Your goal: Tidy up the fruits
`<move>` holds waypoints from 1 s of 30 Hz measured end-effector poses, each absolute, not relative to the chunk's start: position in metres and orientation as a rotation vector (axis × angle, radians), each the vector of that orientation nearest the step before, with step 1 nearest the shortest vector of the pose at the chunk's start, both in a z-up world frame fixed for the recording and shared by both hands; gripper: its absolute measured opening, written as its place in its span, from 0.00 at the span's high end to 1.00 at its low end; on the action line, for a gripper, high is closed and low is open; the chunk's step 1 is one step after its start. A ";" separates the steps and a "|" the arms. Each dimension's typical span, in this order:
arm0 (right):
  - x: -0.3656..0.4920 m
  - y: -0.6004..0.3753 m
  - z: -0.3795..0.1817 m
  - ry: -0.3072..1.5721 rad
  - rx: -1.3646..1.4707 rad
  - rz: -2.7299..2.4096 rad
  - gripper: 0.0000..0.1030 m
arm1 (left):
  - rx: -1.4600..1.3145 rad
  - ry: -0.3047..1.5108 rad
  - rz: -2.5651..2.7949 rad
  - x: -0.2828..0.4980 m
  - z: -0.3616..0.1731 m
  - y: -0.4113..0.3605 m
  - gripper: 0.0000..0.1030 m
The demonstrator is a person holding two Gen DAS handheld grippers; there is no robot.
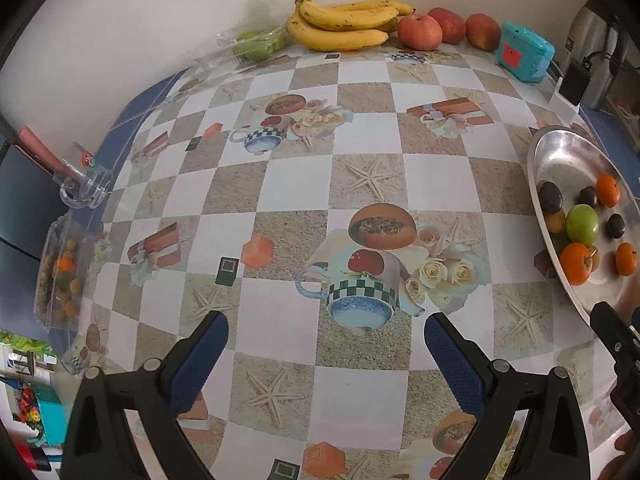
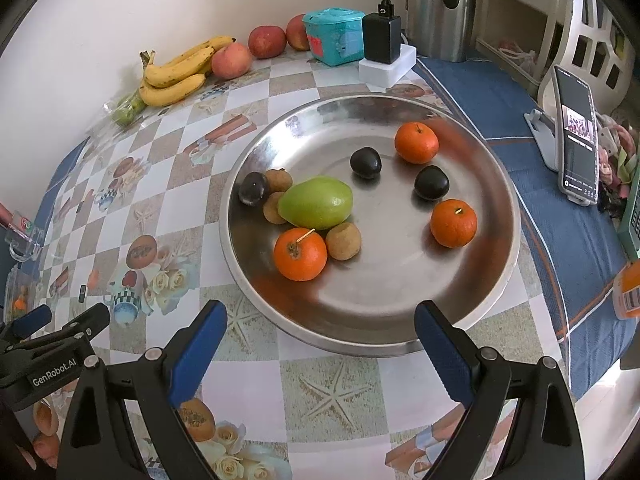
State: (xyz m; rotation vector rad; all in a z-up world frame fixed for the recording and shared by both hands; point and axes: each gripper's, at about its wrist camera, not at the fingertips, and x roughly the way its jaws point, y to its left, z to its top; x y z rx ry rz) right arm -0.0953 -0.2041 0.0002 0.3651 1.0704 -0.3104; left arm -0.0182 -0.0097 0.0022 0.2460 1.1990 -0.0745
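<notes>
On the checkered tablecloth (image 2: 256,364) sits a round metal plate (image 2: 360,320), and just short of its near rim the right gripper (image 2: 320,336) hovers with its blue-padded fingers spread wide and nothing between them. Inside the plate lie a green mango (image 2: 316,203), three oranges (image 2: 300,254) spaced around it, three dark plums (image 2: 365,163) and a few small brown longans (image 2: 343,241); the mango touches the longans on its left and the nearest orange sits just beside it. Over bare cloth to the left of the plate, the left gripper (image 1: 326,344) is likewise wide apart and empty, above a printed teacup pattern. Against the far wall rest a bunch of bananas (image 1: 344,24), three red apples (image 1: 420,32) in a row beside them, and a clear bag of green fruit (image 1: 256,44) on the bananas' other side. A teal box (image 2: 334,36) stands next to the apples, with a black charger (image 2: 382,38) just right of it, and a phone on a stand (image 2: 578,152) stands on the blue cloth, well apart from the plate.
</notes>
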 end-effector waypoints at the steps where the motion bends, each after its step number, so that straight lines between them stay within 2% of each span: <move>1: -0.095 -0.204 0.000 1.070 0.365 -0.312 0.08 | 0.246 1.199 -0.076 -0.018 0.002 -0.010 0.03; 30: -0.094 -0.207 0.001 1.067 0.366 -0.313 0.08 | 0.233 1.204 -0.117 -0.018 0.003 -0.015 0.03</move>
